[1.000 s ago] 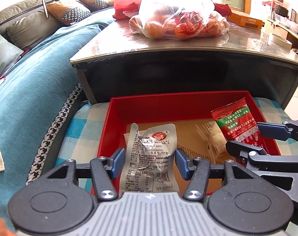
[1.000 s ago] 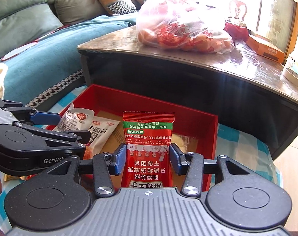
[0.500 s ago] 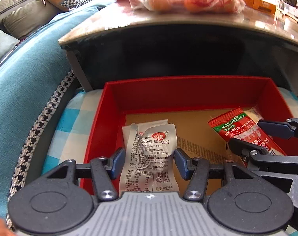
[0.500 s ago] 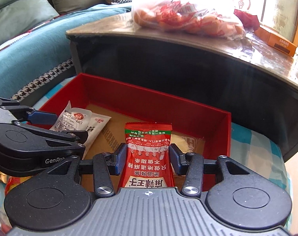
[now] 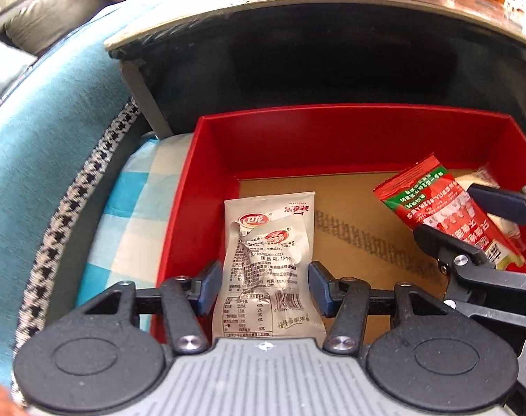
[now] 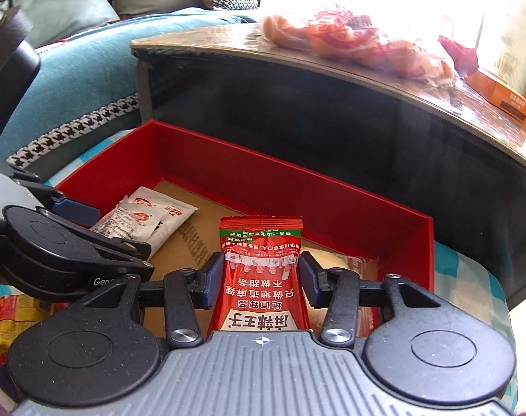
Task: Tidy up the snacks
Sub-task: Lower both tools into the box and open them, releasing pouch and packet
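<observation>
A red box [image 5: 349,131] with a brown cardboard floor sits in front of the dark table. My left gripper [image 5: 264,287] is shut on a white snack packet [image 5: 268,277], low in the box's left part, over another white packet [image 5: 297,208] lying flat. My right gripper [image 6: 261,282] is shut on a red snack packet [image 6: 261,270], low in the box's right part. The red packet [image 5: 443,208] also shows in the left wrist view. The white packets [image 6: 141,218] also show in the right wrist view. A pale wrapped snack [image 6: 339,263] lies under the red packet.
A clear bag of orange-red snacks [image 6: 360,34] and an orange carton [image 6: 502,93] lie on the glossy table top [image 6: 207,41] above the box. A teal sofa [image 5: 54,111] stands left. The box rests on a blue checked cloth [image 5: 131,215]. Yellow-red packets [image 6: 9,322] lie at lower left.
Both grippers have moved down and forward into the red box with their packets. A second white packet on the box floor has come into view under the left one.
</observation>
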`<state>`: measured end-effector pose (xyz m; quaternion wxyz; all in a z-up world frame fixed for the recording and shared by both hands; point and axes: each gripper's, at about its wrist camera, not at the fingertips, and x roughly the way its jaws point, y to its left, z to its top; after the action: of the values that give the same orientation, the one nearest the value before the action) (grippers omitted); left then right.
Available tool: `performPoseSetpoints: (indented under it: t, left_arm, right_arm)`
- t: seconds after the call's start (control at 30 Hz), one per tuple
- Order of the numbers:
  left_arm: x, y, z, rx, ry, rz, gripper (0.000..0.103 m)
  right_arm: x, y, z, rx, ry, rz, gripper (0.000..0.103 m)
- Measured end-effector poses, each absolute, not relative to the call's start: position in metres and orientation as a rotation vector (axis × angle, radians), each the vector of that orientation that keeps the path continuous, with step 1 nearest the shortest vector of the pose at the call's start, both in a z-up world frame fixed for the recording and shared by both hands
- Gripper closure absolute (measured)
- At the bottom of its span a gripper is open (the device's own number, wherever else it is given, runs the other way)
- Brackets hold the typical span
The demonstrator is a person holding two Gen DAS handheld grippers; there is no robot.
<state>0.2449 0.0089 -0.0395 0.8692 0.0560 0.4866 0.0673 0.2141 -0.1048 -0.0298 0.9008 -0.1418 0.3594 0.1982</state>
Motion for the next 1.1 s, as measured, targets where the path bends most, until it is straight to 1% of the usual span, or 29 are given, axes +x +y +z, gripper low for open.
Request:
performPoseSetpoints:
  t: [0.33,0.67,0.77,0.87,1.1]
  left_arm:
    - [0.25,0.004,-0.039,0.13,1.016,0.152,0.018]
    - [0.245,0.005,-0.033,0.131,1.004,0.154,0.016]
    - [0.241,0.003,-0.029,0.153,0.982,0.156,0.013]
    - [0.238,0.003,-0.026,0.149,0.974,0.152,0.011]
    - [0.231,0.002,-0.018,0.151,0.955,0.147,0.01]
  right_arm:
    - [0.215,-0.103,-0.036,-0.302,0.732,0.406,0.045]
    - [0.212,-0.105,-0.035,-0.308,0.744,0.377,0.034]
    - [0.21,-0.106,-0.032,-0.315,0.74,0.373,0.033]
    - [0.207,-0.108,-0.029,-0.319,0.733,0.362,0.03]
    - [0.202,-0.11,-0.021,-0.322,0.725,0.352,0.029]
